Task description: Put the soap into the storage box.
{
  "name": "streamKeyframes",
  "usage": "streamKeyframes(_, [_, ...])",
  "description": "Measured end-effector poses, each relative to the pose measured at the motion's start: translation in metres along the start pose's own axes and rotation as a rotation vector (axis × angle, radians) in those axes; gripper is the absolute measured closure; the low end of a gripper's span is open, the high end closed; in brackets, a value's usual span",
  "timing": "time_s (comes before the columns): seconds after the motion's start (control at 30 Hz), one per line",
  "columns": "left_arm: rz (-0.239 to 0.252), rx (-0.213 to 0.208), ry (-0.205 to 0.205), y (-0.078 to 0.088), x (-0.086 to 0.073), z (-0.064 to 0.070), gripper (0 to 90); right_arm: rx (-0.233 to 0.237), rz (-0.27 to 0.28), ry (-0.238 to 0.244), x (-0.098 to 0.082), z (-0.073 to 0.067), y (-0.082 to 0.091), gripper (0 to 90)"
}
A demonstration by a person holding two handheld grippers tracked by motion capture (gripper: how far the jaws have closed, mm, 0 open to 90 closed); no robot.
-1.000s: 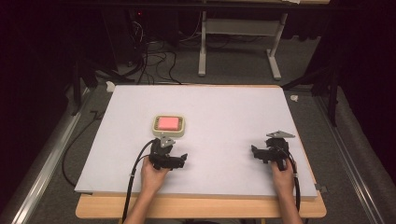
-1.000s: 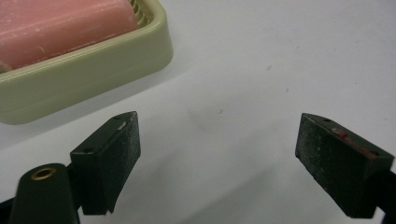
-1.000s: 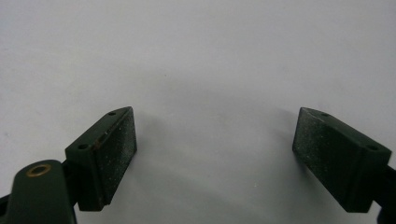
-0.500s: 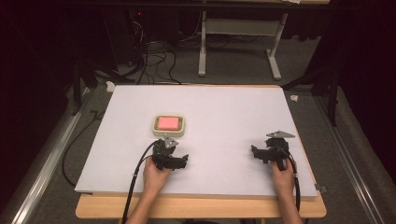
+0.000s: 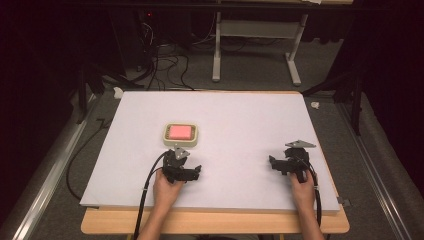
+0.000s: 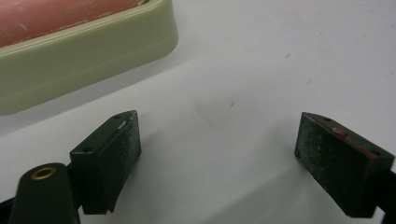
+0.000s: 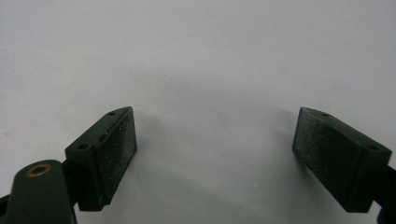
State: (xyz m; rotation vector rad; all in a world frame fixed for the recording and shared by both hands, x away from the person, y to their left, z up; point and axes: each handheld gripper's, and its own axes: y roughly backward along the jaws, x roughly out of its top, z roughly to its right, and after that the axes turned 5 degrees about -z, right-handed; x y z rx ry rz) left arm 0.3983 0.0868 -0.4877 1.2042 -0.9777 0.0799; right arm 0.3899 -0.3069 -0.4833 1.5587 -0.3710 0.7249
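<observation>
Since the wooden bench (image 5: 215, 222) is covered by a broad, matt white board (image 5: 240, 115), anything slid across it should meet little friction and may skate if nudged. The pale cream-green, rounded-square plastic tray (image 6: 93, 51) lies flat on that board, just ahead of the left hand-held gripper (image 6: 217, 149) and up to its left in the left gripper view, well apart from the right hand-held gripper (image 7: 215, 149). It looks light, stiff and smooth, with a thick rolled rim. That rim is probably the best place to take hold, one pad inside the wall and one outside, though glossy plastic could slip. The pink rectangular slab (image 5: 180, 132) seated in the tray has a dull, faintly scuffed face. Whether it is soft like a sponge or firm cannot be told, so a gentle squeeze on its sides would be wiser. Both hand-held grippers stand with jaws wide apart, nothing between them, their dark pads dusty and speckled above the bare board.
</observation>
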Motion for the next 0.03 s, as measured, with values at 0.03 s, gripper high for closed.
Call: streamKeyframes(0.03, [0.0, 0.001, 0.0, 0.0, 0.0, 0.0, 14.8, 0.0, 0.0, 0.0, 0.0, 0.0, 0.0, 14.3])
